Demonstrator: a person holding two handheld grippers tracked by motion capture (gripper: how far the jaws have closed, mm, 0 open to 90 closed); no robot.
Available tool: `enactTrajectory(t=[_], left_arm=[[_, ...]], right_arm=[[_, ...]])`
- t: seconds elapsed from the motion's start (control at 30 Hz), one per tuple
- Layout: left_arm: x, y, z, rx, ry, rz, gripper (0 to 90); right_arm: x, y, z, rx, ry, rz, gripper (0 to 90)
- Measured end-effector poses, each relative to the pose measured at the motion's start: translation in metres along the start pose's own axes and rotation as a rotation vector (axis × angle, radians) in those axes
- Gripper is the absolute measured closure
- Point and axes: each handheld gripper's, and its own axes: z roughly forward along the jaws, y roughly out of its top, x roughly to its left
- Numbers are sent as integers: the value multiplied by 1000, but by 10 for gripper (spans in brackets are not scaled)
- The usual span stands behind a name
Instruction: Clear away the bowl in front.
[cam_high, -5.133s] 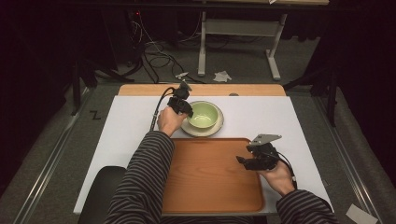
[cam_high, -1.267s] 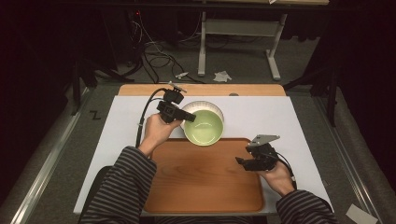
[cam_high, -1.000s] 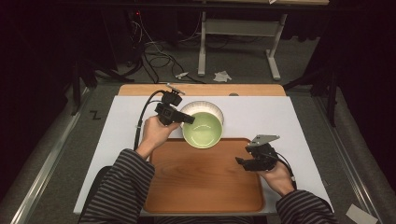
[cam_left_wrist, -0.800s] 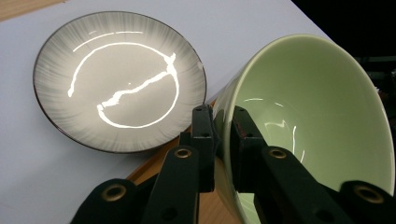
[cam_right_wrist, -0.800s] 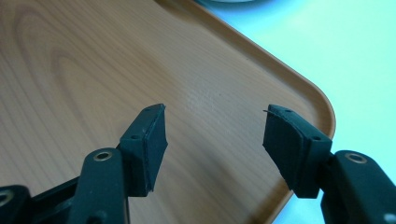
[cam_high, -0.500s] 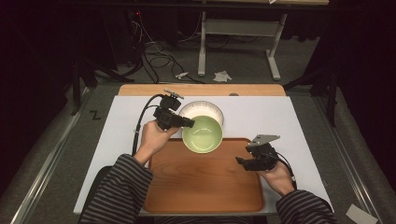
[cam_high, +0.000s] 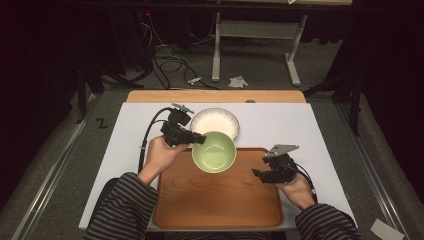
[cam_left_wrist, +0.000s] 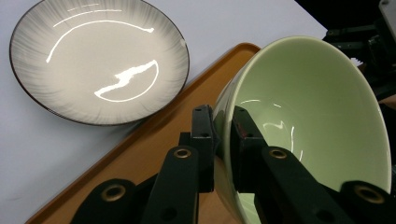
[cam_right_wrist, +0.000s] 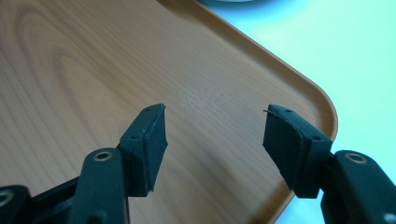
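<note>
Green bowl (cam_high: 214, 151) hangs tilted over the wooden tray's (cam_high: 220, 205) far edge, its rim clenched in my left tongs (cam_left_wrist: 223, 140). Right tongs (cam_right_wrist: 212, 140) gape, holding nothing, over the tray's right side, farther from the bowl. One plate (cam_high: 216, 123) sits just beyond the tray on the worktop (cam_high: 280, 120). One bowl, one plate, one tray.

The room is dark around the desk (cam_high: 320, 125), which has a white top and a wooden strip at its far edge. The floor (cam_high: 75, 165) is grey carpet. Behind stands a grey metal table frame (cam_high: 217, 55), with black cables (cam_high: 165, 65) and crumpled paper (cam_high: 238, 81) lying near it
</note>
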Motion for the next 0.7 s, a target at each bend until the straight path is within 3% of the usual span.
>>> enactTrajectory(t=[0.37, 0.7], left_arm=[[-1, -12, 0, 34, -5, 8, 819], [9, -30, 6, 85, 9, -1, 817]], right_arm=[[-1, 0, 0, 1, 0, -5, 406], [0, 0, 0, 2, -3, 5, 406]])
